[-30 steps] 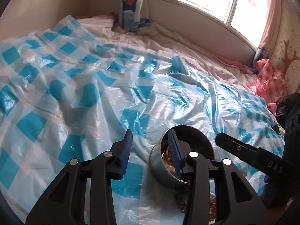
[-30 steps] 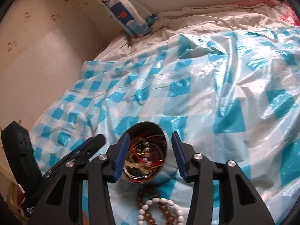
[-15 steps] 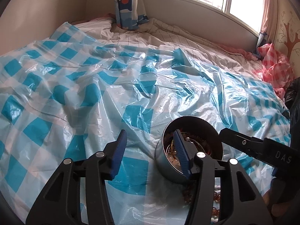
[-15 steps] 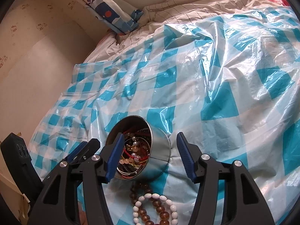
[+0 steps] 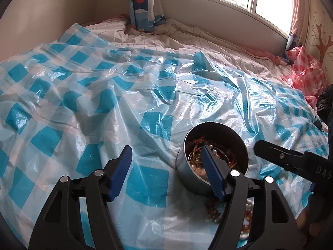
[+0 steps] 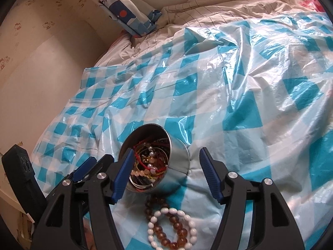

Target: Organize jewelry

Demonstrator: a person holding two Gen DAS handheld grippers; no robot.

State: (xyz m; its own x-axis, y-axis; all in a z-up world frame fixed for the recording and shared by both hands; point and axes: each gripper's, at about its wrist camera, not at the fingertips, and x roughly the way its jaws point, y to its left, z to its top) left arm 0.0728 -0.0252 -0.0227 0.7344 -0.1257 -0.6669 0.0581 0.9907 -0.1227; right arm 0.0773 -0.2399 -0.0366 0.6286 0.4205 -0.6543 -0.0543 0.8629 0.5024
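A round metal tin (image 5: 215,156) full of tangled bracelets and beads stands tilted on a blue-and-white checked plastic sheet (image 5: 83,95) on a bed; it also shows in the right wrist view (image 6: 154,162). A white bead bracelet (image 6: 172,227) and a brown bead bracelet (image 6: 166,235) lie on the sheet just in front of the tin. My left gripper (image 5: 166,173) is open, its right finger over the tin's rim. My right gripper (image 6: 166,175) is open, its fingers either side of the tin, left finger at the rim.
A blue patterned pillow (image 5: 143,4) leans on the wall at the bed's head. A pink checked plastic bag (image 5: 306,73) lies at the far right under the window. A wall runs along the bed's left side (image 6: 41,83).
Both grippers have pulled back and risen a little, so the tin's inside shows more. The tin and the loose bracelets have stayed in place.
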